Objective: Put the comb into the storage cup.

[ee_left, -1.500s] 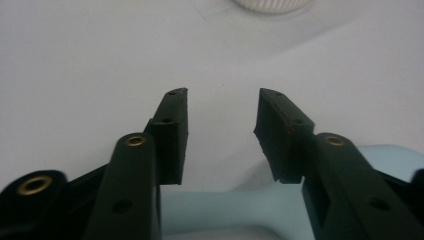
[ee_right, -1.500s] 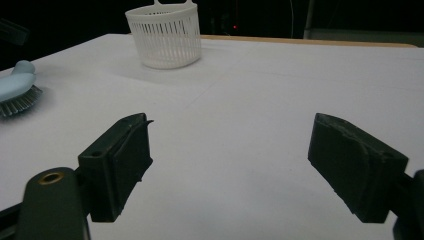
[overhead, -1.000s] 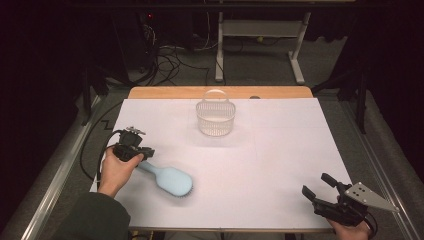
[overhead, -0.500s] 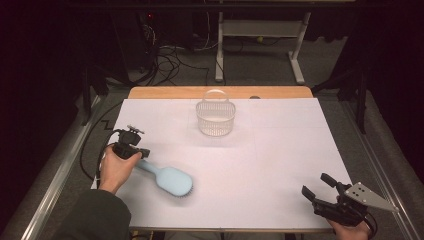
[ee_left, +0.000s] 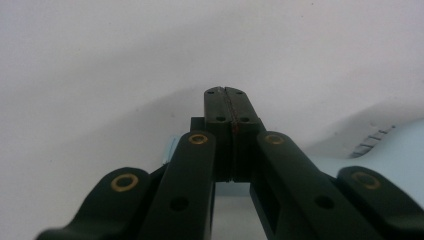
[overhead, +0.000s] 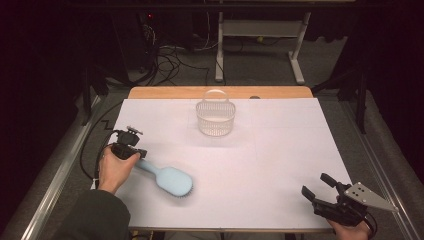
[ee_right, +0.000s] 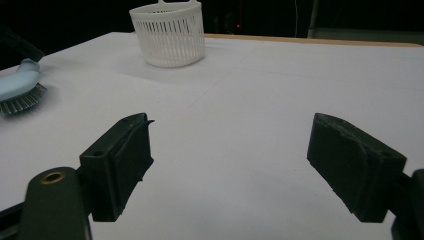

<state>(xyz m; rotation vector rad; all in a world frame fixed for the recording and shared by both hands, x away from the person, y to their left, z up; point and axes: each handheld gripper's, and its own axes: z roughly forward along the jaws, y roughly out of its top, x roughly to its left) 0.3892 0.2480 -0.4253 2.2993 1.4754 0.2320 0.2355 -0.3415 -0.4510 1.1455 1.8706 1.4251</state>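
Note:
A light blue hairbrush (overhead: 171, 180) lies bristles down at the left front of the white table (overhead: 280, 150). Its handle points toward my left gripper (overhead: 134, 152). In the left gripper view that gripper (ee_left: 228, 92) has its jaws pressed together right over the handle's end, and pale blue (ee_left: 395, 145) shows on both sides beneath them. Nothing shows between the pads. My right gripper (overhead: 316, 186) rests open near the front right corner, and nothing lies between its fingers (ee_right: 122, 160). A white slotted basket (overhead: 215, 116) with a handle stands at the back centre.
The brush head (ee_right: 20, 85) shows at the far left of the right gripper view, and the basket (ee_right: 169, 35) ahead. A wooden edge (overhead: 220, 92) runs along the back of the table. Metal rails flank both sides, with cables and a stand on the floor behind.
My left gripper and the brush have shifted very slightly to the left. The right gripper has stayed in place.

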